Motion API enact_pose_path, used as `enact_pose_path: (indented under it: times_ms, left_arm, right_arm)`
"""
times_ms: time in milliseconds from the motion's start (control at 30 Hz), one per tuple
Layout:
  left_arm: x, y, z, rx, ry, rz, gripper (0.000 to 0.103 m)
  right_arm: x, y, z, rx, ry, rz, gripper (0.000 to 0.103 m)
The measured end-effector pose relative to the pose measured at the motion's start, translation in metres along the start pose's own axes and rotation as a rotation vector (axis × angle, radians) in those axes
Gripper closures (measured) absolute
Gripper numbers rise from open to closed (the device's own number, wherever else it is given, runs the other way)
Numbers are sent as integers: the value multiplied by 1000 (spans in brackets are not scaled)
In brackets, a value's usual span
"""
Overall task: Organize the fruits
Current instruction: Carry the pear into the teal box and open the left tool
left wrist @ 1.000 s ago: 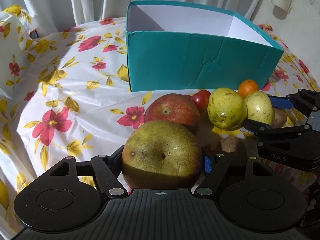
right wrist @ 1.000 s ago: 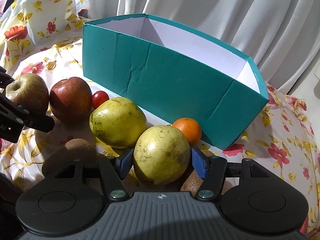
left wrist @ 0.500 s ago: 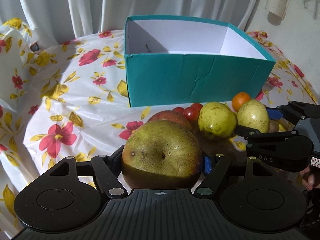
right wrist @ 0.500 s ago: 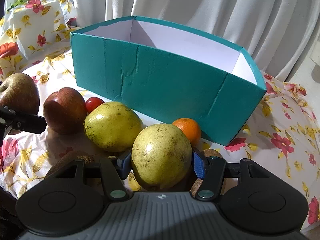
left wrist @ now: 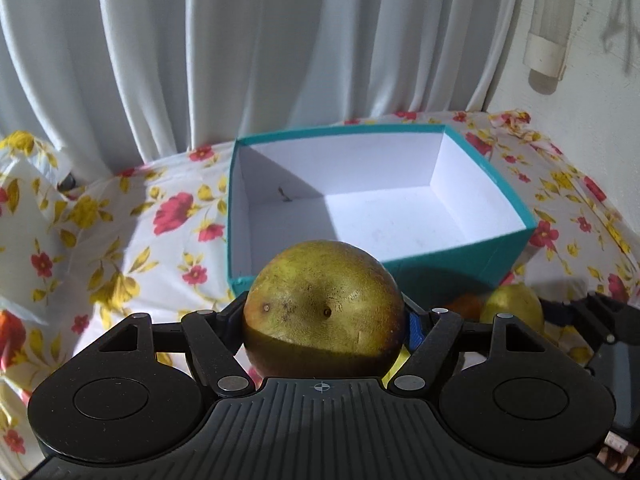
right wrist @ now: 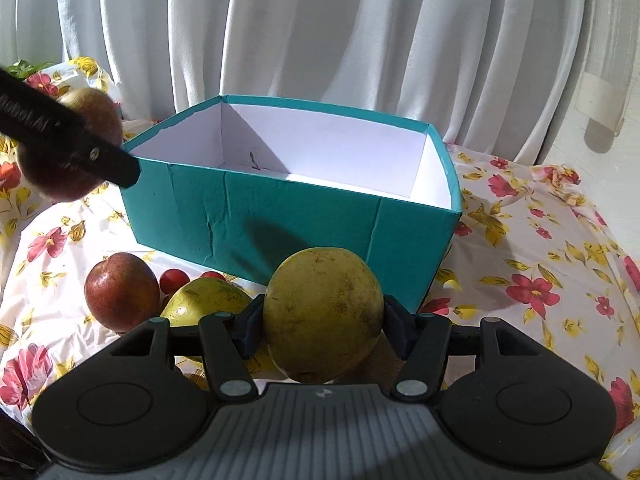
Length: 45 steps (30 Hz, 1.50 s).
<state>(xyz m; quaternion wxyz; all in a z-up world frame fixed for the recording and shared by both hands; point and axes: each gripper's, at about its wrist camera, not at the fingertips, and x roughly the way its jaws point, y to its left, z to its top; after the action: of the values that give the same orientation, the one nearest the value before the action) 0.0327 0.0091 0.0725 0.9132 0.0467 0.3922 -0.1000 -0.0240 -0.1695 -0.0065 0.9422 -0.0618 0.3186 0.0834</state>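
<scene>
My left gripper is shut on a big green-brown apple and holds it up in front of the teal box, whose white inside is bare. In the right wrist view that apple hangs at the upper left, level with the box's rim, with a left finger across it. My right gripper is shut on a yellow-green pear, lifted just before the box's front wall. The same pear shows low on the right in the left wrist view.
On the flowered cloth in front of the box lie a red apple, cherry tomatoes and another yellow-green pear. An orange peeks out beside the held pear. White curtains hang behind; a wall stands at the right.
Both grippers have risen with their fruit off the cloth. The left one climbed more, so the box's inside now shows from above. The right gripper also rolled a little.
</scene>
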Motion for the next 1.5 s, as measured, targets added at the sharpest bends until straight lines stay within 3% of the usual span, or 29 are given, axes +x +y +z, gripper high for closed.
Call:
enact_pose_path:
  times_ms: [300,767,1033,1200,1500]
  left_arm:
    - [57,-10,45,-1,-17,65,26]
    - [137,-10,43,11,142,149,26]
    - [143,-12,44,31,149,183,26]
    - [137,-12,46,27,118,159,28]
    - [106,-10,43,13,64,140,15]
  right_arm:
    - [-17,-15,2,62,-42,-45,43]
    - [-25,-34,8,126,-52,-121,43]
    - [-24,-36,16,134,-70,-124,43]
    - [-25,-36,21,136,-89,-125,43]
    - [-27,-37,28,133,-113,-126,43]
